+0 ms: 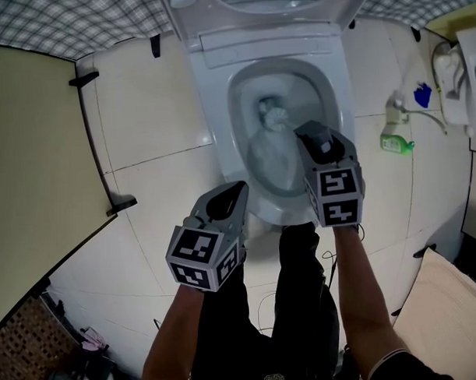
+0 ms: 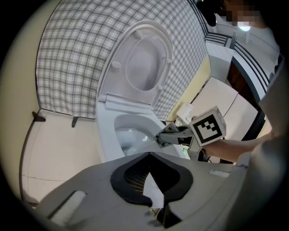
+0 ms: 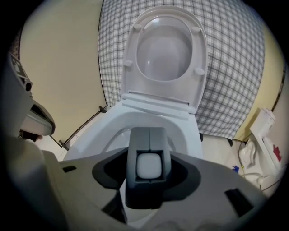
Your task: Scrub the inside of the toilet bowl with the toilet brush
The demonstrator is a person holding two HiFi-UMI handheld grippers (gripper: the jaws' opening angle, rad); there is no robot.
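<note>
White bowl (image 1: 214,124) fills the middle of the head view, and its lid (image 3: 165,49) is tipped up against a checked wall (image 3: 235,67). Down inside it sits the brush (image 1: 273,114). Its pale head lies on the inner wall toward the back of the bowl, and its shaft slants up to the right gripper (image 1: 310,132), which hangs over the bowl's right side.

That claw is clamped on the brush. In the right gripper view the two grey jaws close round the handle (image 3: 148,166), a white rounded square seen end-on. The bowl's opening lies straight beyond the jaw tips.

The left gripper (image 1: 236,189) is at the bowl's front left, well apart from the brush and pointing down toward the rim. Its jaws meet at the tips with nothing between them (whether they touch the porcelain I cannot tell). In its own view the right gripper shows at the right, marker cube up, reaching over the rim.

Pale tiles cover the floor (image 1: 157,110), and a beige panel (image 1: 26,154) stands at the left. A small green item (image 1: 398,145) lies on the floor right of the toilet, too small to identify.
</note>
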